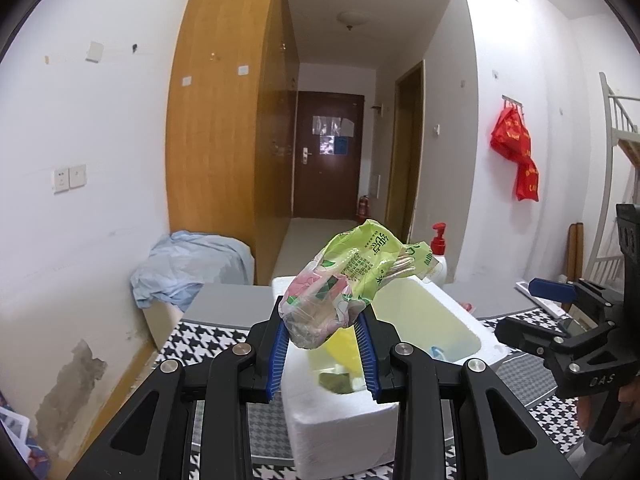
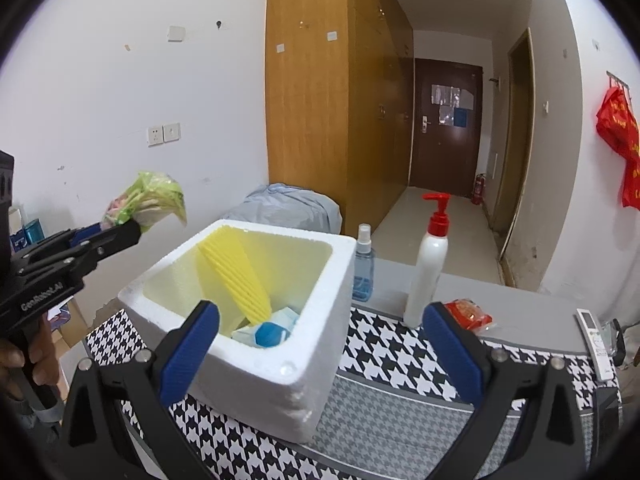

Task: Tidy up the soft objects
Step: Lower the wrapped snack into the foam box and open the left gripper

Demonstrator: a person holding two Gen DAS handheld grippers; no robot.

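The green packet is in the air above the foam box, long axis slanting up and away from the left gripper, whose fingers pinch its clear lower end. The box sits on the checked cloth and holds a yellow sheet and a mask. The right gripper hangs spread wide, empty, over the box's near corner. A pump bottle and spray bottle stand behind it

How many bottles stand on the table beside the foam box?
2. A small blue spray bottle stands right behind the foam box; a white pump bottle with a red top stands to its right. Others may be hidden.
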